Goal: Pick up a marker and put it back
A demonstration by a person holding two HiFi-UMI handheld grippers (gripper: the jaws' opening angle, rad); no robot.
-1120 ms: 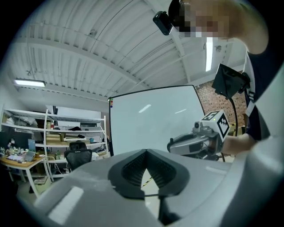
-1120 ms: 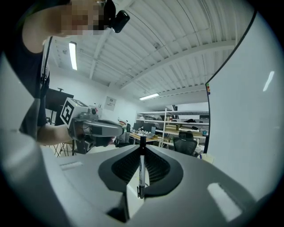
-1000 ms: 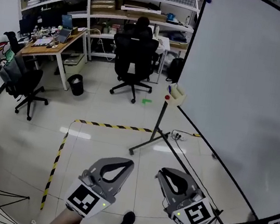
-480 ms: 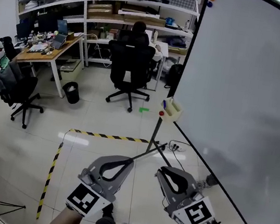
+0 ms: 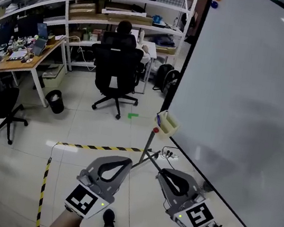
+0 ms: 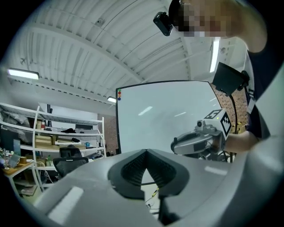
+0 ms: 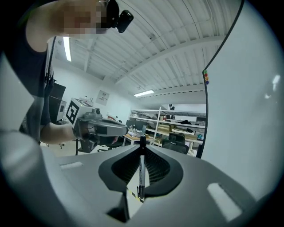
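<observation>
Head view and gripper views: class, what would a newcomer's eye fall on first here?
The big white whiteboard fills the head view's right side. The right gripper clamps a slim black-and-white marker upright between its jaws, while a black office chair stands before the white shelves at the back.

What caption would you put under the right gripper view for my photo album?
The right tongs clamp a marker upright, beside a big whiteboard, with storage shelves behind.

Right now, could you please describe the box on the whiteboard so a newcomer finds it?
Find the big whiteboard on the right. At its lower left corner hangs a small open box, the only cream-coloured thing along its edge.
</observation>
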